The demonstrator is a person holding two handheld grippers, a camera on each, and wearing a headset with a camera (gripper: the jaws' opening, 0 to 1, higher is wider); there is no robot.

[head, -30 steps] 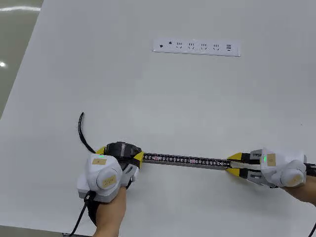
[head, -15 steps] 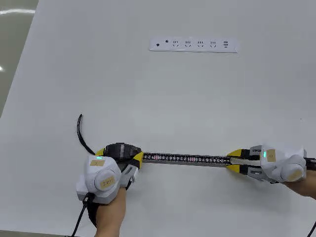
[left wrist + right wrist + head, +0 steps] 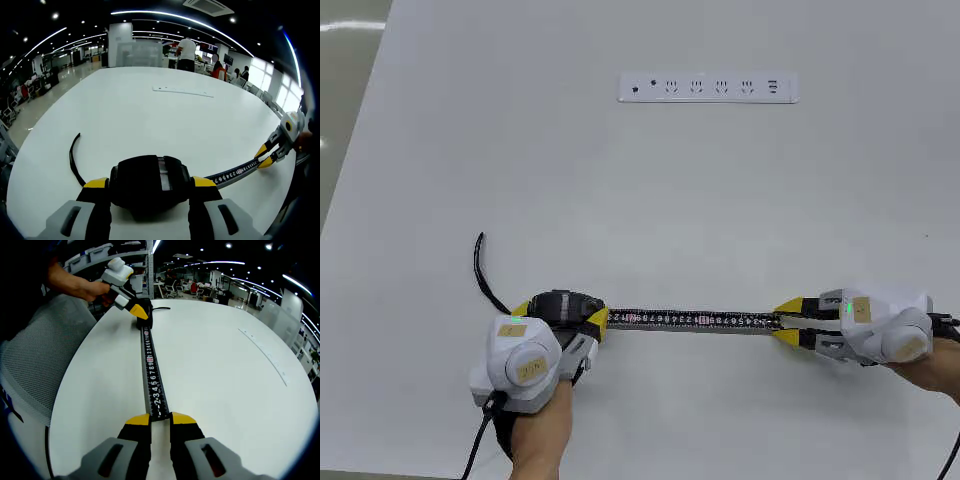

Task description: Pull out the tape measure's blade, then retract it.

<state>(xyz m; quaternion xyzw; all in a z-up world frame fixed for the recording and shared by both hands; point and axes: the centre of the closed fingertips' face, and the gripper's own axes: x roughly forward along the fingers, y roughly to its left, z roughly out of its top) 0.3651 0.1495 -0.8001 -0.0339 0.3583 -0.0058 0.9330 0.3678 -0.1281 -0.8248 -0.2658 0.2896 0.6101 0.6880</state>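
A black tape measure case lies on the white table, and my left gripper is shut on it. In the left gripper view the case fills the gap between the yellow fingertips. The dark numbered blade runs flat along the table from the case to the right. My right gripper is shut on the blade's end. The right gripper view shows the blade stretching from my right gripper to the far case. A black wrist strap curls away from the case to the left.
A white power strip lies flat at the back of the table. The table's left edge runs close to the left gripper, with grey floor beyond. Cables hang from both grippers at the near edge.
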